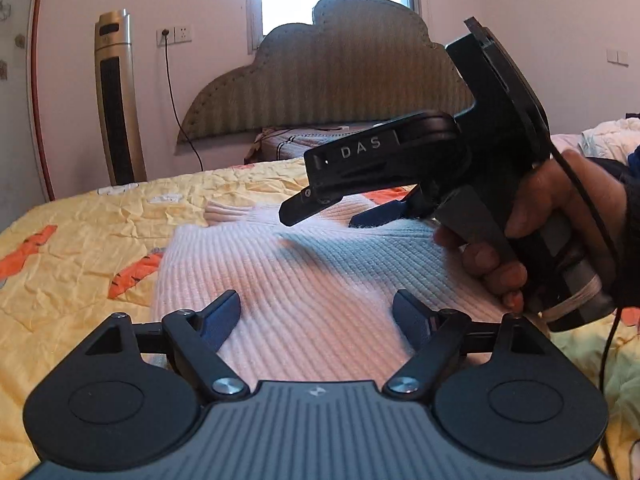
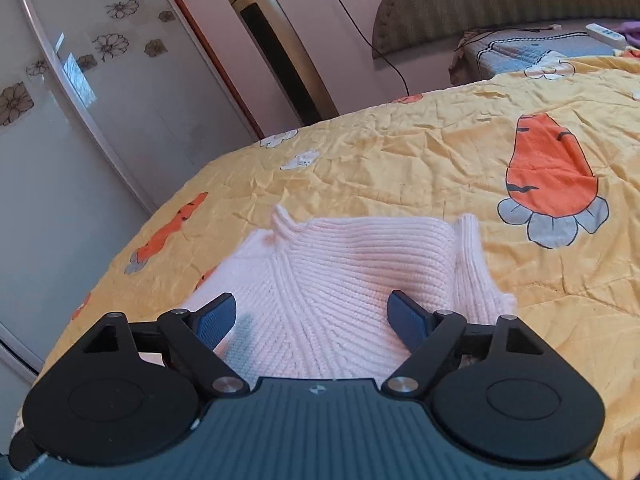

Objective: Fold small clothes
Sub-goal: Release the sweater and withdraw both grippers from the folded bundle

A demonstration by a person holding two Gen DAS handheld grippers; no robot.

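A small pale pink ribbed knit sweater (image 1: 304, 276) lies folded on the yellow bedspread; it also shows in the right wrist view (image 2: 344, 276). My left gripper (image 1: 316, 316) is open, its blue pads spread just above the sweater's near edge. My right gripper (image 2: 312, 316) is open over the sweater, its collar (image 2: 468, 252) ahead to the right. In the left wrist view the right gripper (image 1: 344, 216) hovers over the sweater's far side, held by a hand (image 1: 532, 224).
The yellow carrot-print bedspread (image 2: 400, 160) covers the bed. A tower fan (image 1: 116, 96) and headboard (image 1: 340, 80) stand by the far wall. A wardrobe (image 2: 80, 100) is at the left. A striped pillow (image 2: 540, 52) lies at the bed's head.
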